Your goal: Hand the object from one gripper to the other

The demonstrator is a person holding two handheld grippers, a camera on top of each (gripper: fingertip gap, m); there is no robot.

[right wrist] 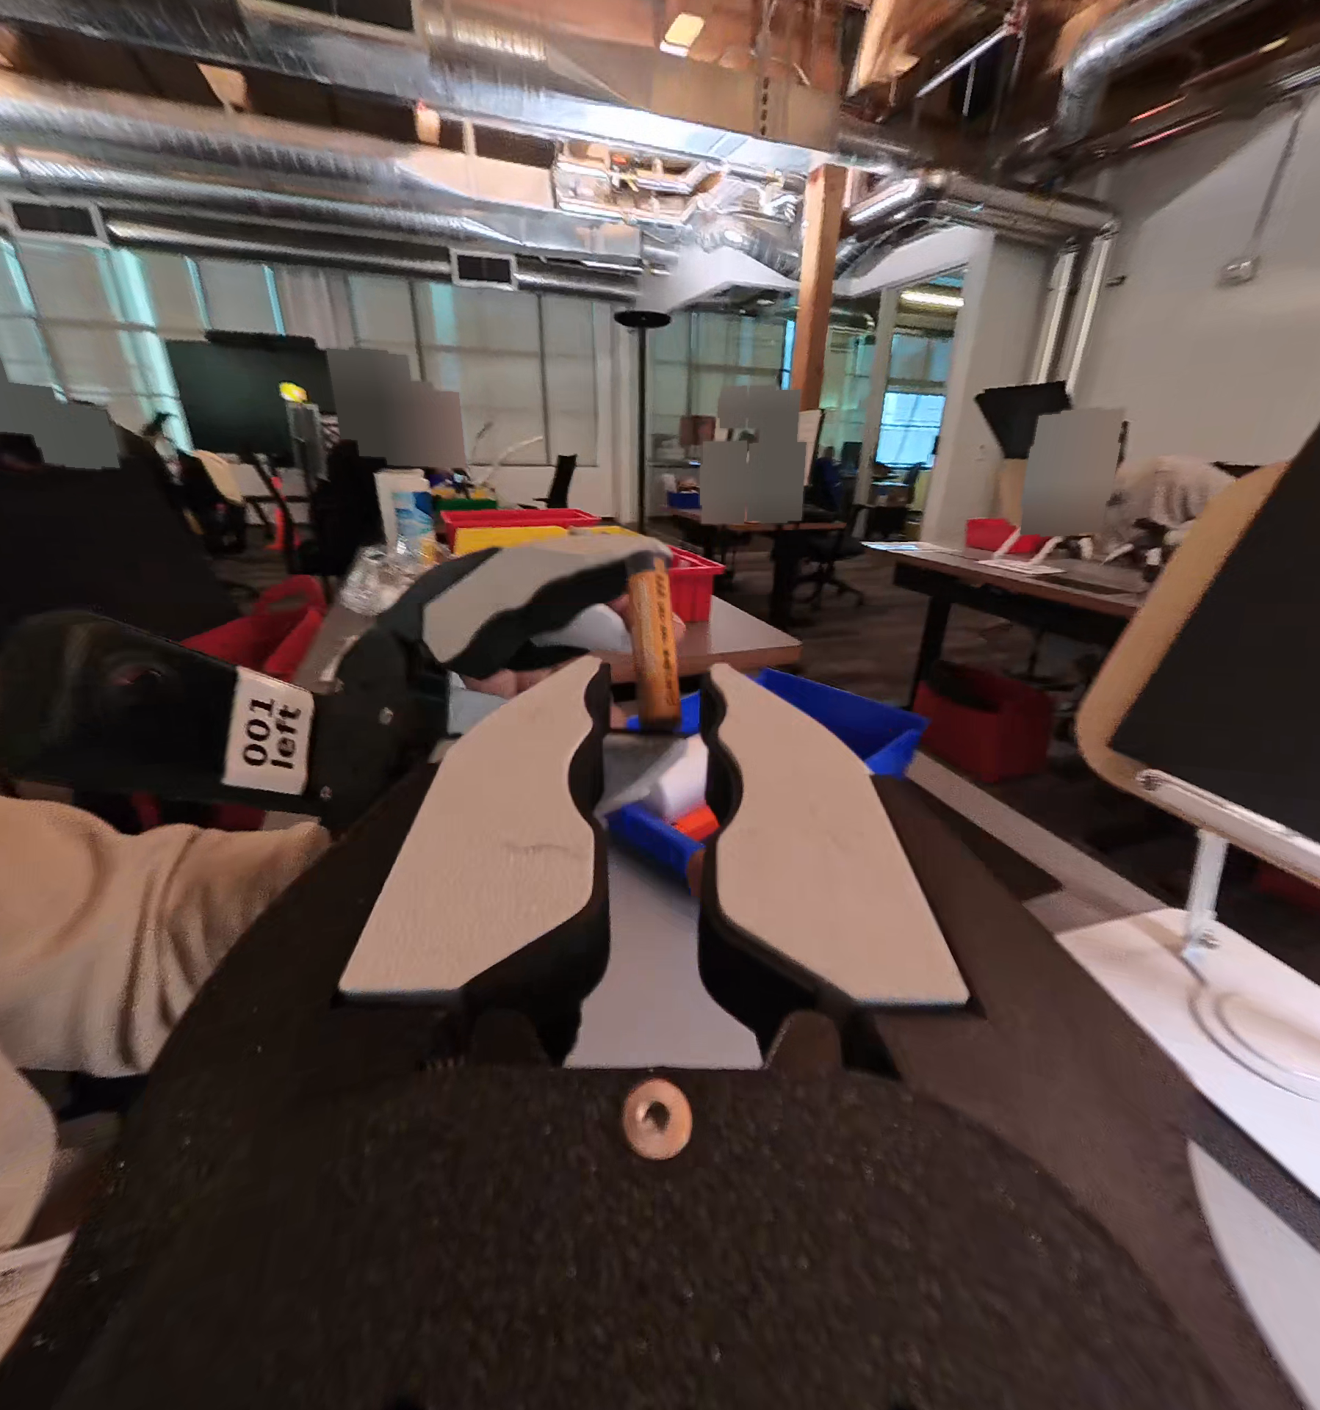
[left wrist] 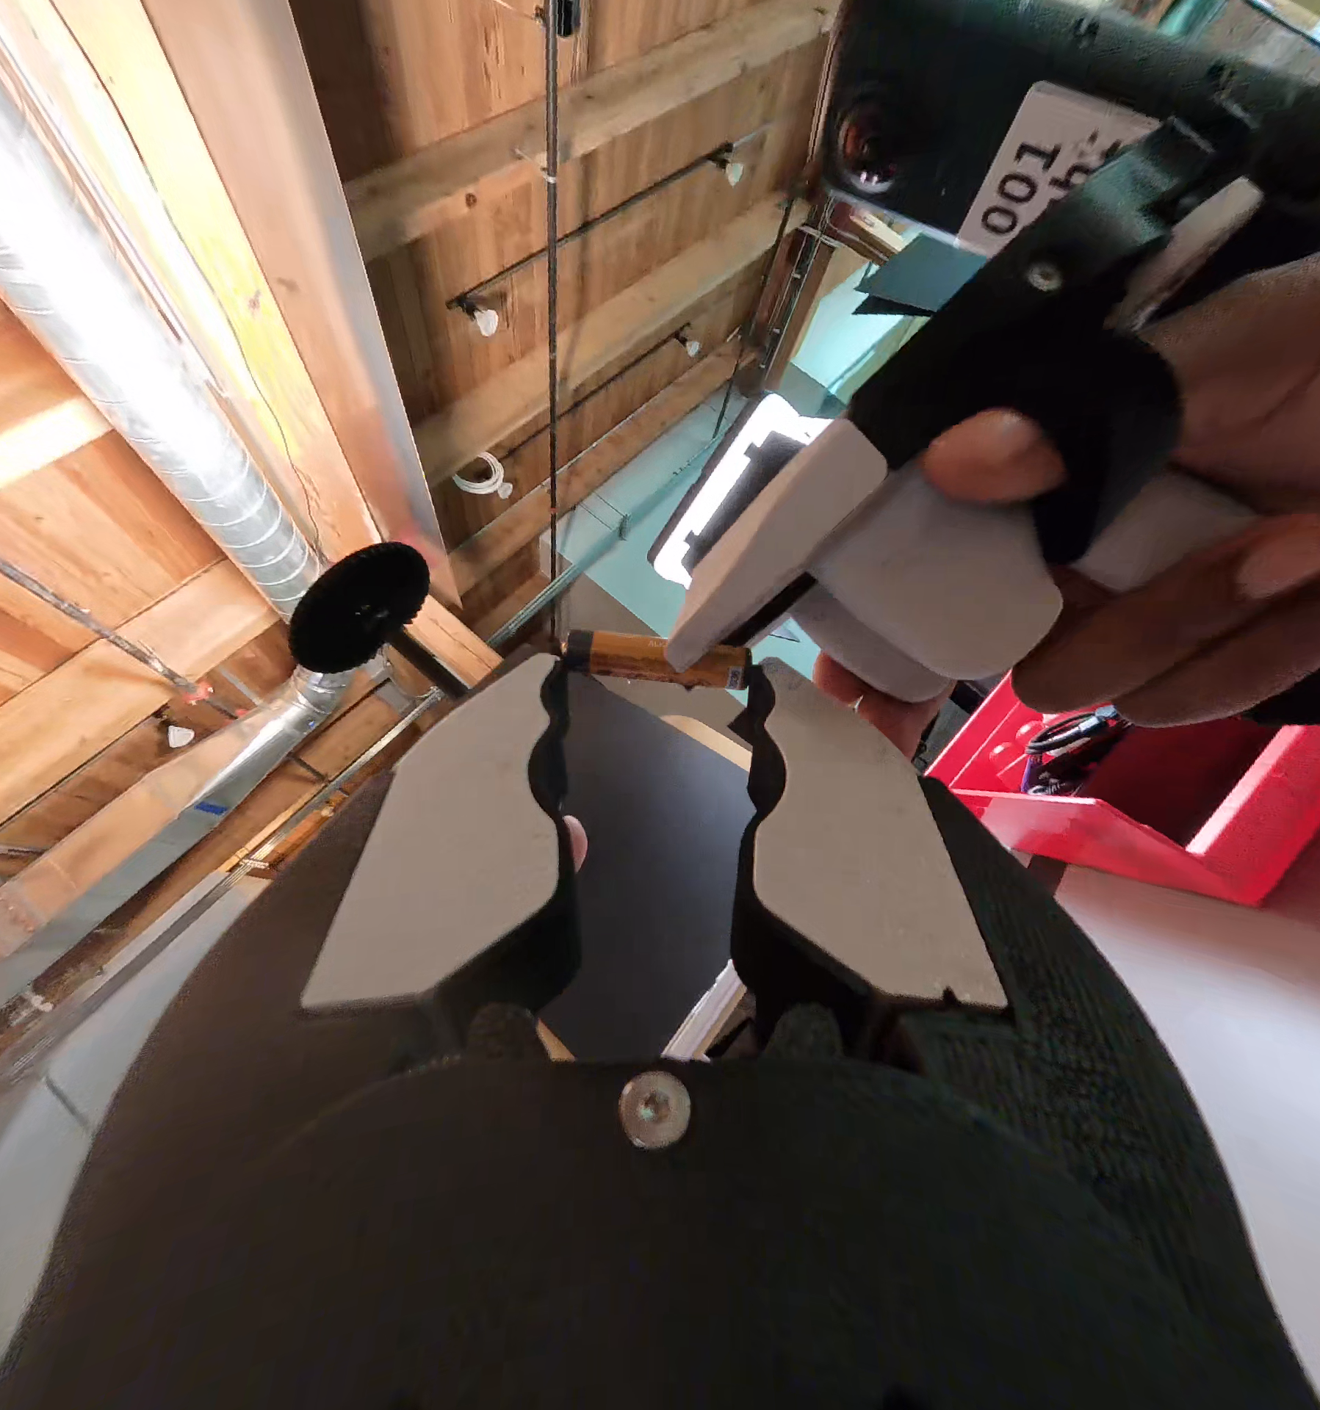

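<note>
A copper and black battery (left wrist: 641, 658) spans the tips of my left gripper (left wrist: 656, 671), which is shut on its two ends. In the right wrist view the battery (right wrist: 656, 648) stands upright, with the left gripper's upper finger (right wrist: 534, 595) on its top end. My right gripper (right wrist: 656, 687) is partly open, its fingertips on either side of the battery's lower half with small gaps. In the left wrist view the right gripper (left wrist: 687, 648) comes in from the upper right, held by a hand (left wrist: 1252, 427), its tip overlapping the battery's middle.
A red bin (left wrist: 1099, 824) sits on the white table (left wrist: 1214, 1068) to the right. A blue bin (right wrist: 855, 717) lies below the grippers. A black board on a wire stand (right wrist: 1252, 648) stands close on the right. Desks and chairs fill the room behind. Only a small space, under 4 cm, lies between the two pairs of fingers.
</note>
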